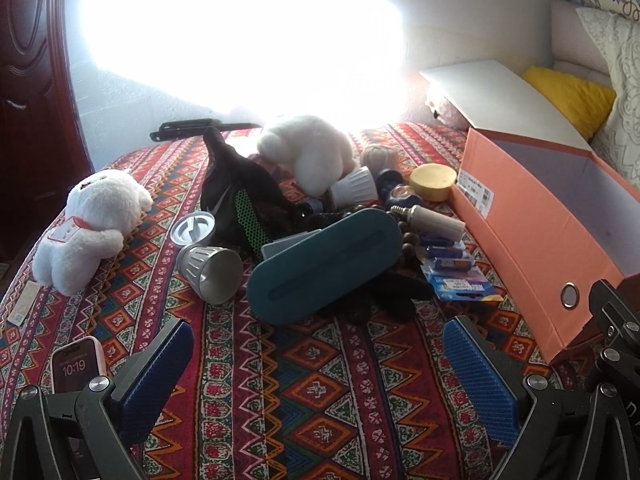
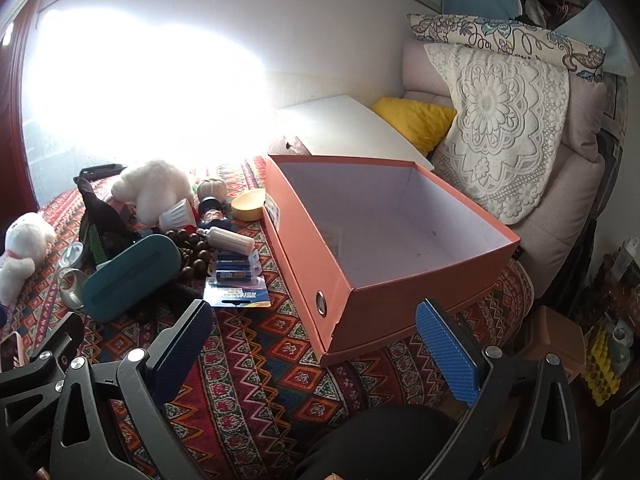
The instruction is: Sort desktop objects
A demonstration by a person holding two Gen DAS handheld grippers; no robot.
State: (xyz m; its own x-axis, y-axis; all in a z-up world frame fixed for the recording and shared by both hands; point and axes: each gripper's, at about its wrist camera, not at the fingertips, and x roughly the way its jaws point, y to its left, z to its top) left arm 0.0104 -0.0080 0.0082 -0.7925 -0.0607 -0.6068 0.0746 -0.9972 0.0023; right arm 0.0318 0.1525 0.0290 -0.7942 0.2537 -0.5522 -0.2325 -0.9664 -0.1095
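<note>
A woven cloth (image 1: 304,392) in red, orange and green diamond bands covers the surface, and the clutter lies heaped toward its far side. At the left sprawls a fluffy white plush bear (image 1: 90,226), and a second white plush (image 1: 308,152) lies farther back, partly washed out by the glare from the window. Between them slumps a dark, glossy fabric pouch (image 1: 244,196) with a green mesh panel. Just in front of it a small ribbed metal bin (image 1: 210,274) lies on its side, open mouth toward the camera, with its round lid (image 1: 193,229) just beside it. A smooth teal oblong case (image 1: 326,264) with rounded ends leans over a string of brown wooden beads (image 2: 191,252). To its right are a pale ridged bulb (image 1: 430,220) with a screw base, a blister pack of blue batteries (image 1: 456,270), and a thick yellow disc (image 1: 433,181). The orange cardboard box (image 2: 316,248), matte with a metal eyelet in its end wall, stands open at the right; its pale interior holds nothing that can be seen. A phone (image 1: 76,366) lies at the near left. The left gripper (image 1: 318,376) and the right gripper (image 2: 316,356) both hover with ribbed blue fingers spread wide, gripping nothing.
</note>
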